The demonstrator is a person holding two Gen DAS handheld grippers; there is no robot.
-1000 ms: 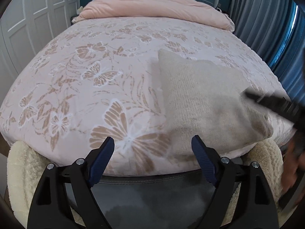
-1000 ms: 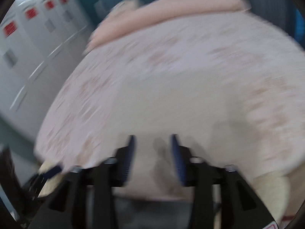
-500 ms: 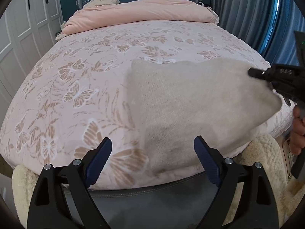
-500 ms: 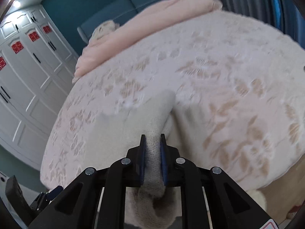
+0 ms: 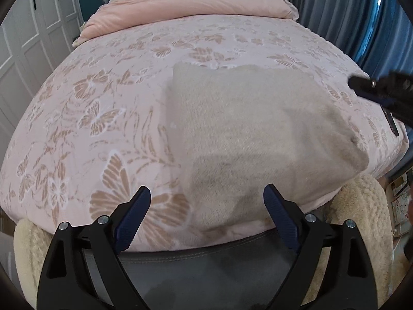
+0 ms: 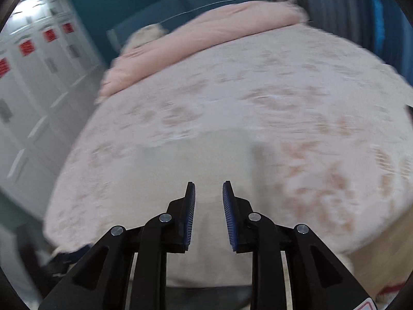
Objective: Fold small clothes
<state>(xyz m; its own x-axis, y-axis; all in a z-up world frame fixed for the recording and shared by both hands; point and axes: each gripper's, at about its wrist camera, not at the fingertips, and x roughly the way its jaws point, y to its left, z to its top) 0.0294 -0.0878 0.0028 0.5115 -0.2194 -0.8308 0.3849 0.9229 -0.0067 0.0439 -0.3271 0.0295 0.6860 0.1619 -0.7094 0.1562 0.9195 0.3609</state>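
Observation:
A beige knitted garment (image 5: 247, 134) lies flat on the pink butterfly bedspread (image 5: 108, 118), near the bed's front edge. My left gripper (image 5: 206, 206) is open and empty, just in front of the garment's near edge. My right gripper (image 6: 208, 199) is open with a narrow gap and holds nothing; it hovers above the garment (image 6: 185, 170), which looks blurred in the right wrist view. The right gripper also shows at the right edge of the left wrist view (image 5: 379, 90), above the garment's right corner.
A folded pink duvet (image 5: 191, 7) lies at the head of the bed. White wardrobe doors (image 5: 31, 38) stand left, blue curtains (image 5: 361, 20) right. A cream fleece cover (image 5: 361, 206) hangs at the bed's front corners, above a dark bed frame (image 5: 206, 258).
My right gripper was shut on the garment's right corner half a second ago; now it has let go, opened and lifted off. The garment has settled flat. The left gripper stayed open.

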